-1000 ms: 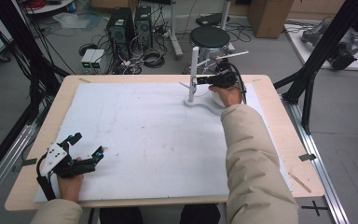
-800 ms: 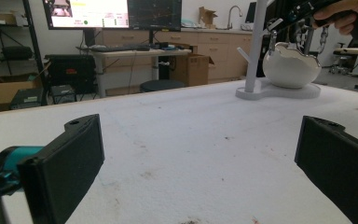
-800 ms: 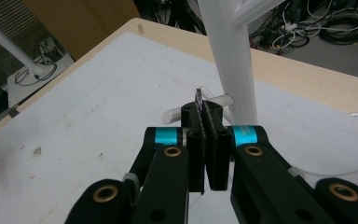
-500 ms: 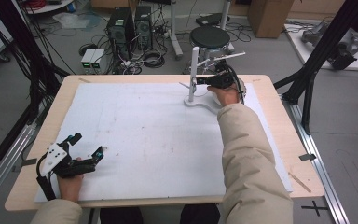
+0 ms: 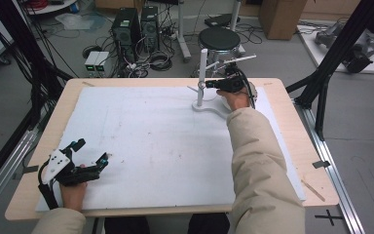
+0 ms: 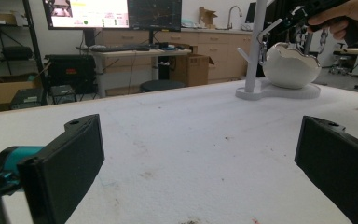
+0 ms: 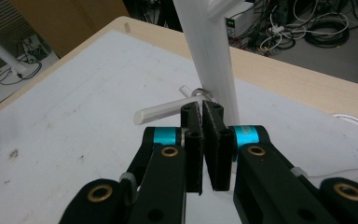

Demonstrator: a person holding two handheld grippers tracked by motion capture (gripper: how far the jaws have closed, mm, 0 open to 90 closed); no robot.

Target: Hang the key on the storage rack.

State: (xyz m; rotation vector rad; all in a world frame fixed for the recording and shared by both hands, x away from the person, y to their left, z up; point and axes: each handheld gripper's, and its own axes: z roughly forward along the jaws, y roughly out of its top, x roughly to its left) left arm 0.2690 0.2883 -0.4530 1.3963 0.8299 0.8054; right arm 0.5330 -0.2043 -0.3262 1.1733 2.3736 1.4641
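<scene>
1. Two grippers: my right gripper [image 7: 200, 109] is at the white stand [image 5: 202, 73], jaws pressed together on a small metal ring [image 7: 204, 94] beside its post.
2. My left gripper [image 5: 90, 156] rests on the worktop [image 5: 165, 146] well apart from the stand, jaws spread.
3. A white eggshell-shaped bowl [image 6: 291, 67] sits on the stand's base.

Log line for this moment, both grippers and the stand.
left gripper: open, resting, near-left table corner | right gripper: shut on small ring at white stand's peg | egg-shaped bowl: on stand base

stand [image 5: 202, 78]: white post, side pegs, upright, far right of table | bowl [image 6: 291, 69]: white, on stand's base
</scene>
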